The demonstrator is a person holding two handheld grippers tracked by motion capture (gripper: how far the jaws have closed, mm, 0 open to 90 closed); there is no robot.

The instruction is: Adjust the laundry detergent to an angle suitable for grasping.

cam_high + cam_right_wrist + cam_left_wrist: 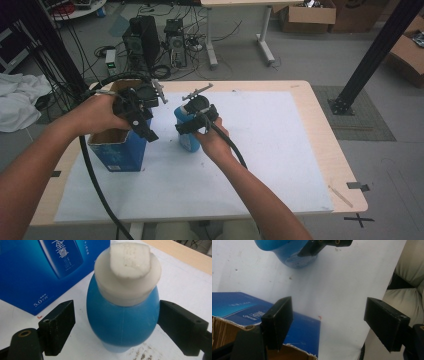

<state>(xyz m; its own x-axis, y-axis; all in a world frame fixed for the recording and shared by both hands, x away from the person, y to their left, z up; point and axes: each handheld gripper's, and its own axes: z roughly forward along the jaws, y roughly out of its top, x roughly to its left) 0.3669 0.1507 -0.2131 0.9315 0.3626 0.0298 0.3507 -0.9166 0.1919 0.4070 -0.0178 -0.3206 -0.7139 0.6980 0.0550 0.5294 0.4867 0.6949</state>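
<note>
Closing your wide-open, empty right gripper [115, 327] squarely on the blue bottle [122, 320] standing between its jaws, keep your equally open, empty left gripper [337, 325] above the box [242, 312].

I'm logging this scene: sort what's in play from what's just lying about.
In play:
blue bottle, between the open jaws of the right gripper
open blue box, under the left gripper

Lying about:
computer towers on the floor
cardboard boxes
white cloth
</note>
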